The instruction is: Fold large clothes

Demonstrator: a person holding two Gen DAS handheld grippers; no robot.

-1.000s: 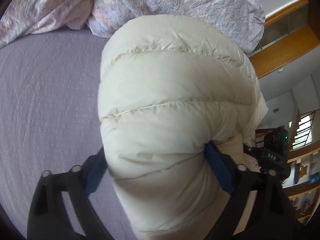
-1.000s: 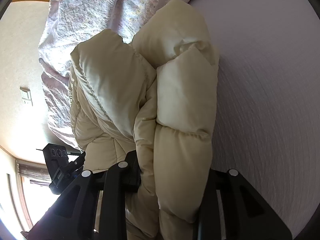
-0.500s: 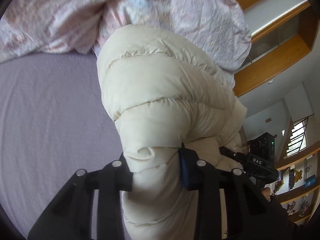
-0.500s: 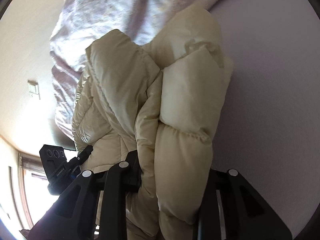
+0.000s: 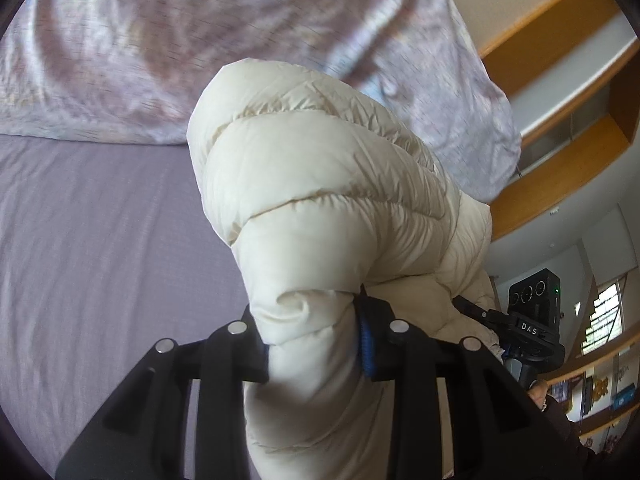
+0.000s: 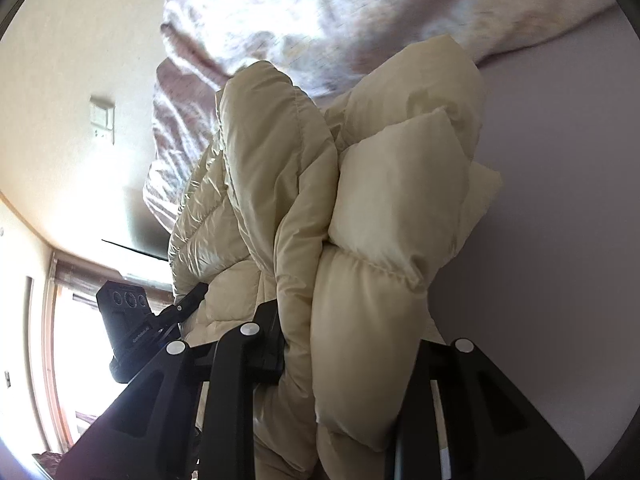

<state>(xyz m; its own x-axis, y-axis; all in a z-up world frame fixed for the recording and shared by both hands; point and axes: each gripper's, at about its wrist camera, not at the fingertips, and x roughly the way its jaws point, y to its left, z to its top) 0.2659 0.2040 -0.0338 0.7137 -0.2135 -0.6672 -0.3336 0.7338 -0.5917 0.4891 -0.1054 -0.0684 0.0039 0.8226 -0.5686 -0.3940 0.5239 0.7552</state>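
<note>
A cream quilted puffer jacket (image 5: 320, 184) hangs bunched in the air above the bed, held at two places. My left gripper (image 5: 312, 332) is shut on a thick roll of its padding, the blue pad pressing in from the right. In the right wrist view the jacket (image 6: 380, 208) falls in several puffy folds, and my right gripper (image 6: 348, 348) is shut on a fat bundle of them. Each view shows the other gripper's black camera block beside the jacket: the right one (image 5: 532, 320) and the left one (image 6: 124, 312). The jacket's lower part is hidden behind the fingers.
A lilac bed sheet (image 5: 100, 260) lies under the jacket. A crumpled floral quilt (image 5: 200, 40) is heaped at the far end of the bed. Wooden shelving (image 5: 560, 152) stands past the bed's right side. A wall switch (image 6: 102, 114) and a bright window (image 6: 48, 340) are at the left.
My left jaws went from wide around the jacket to clamped on a narrow roll of it. Both grippers rose and moved toward the quilt, carrying the jacket along.
</note>
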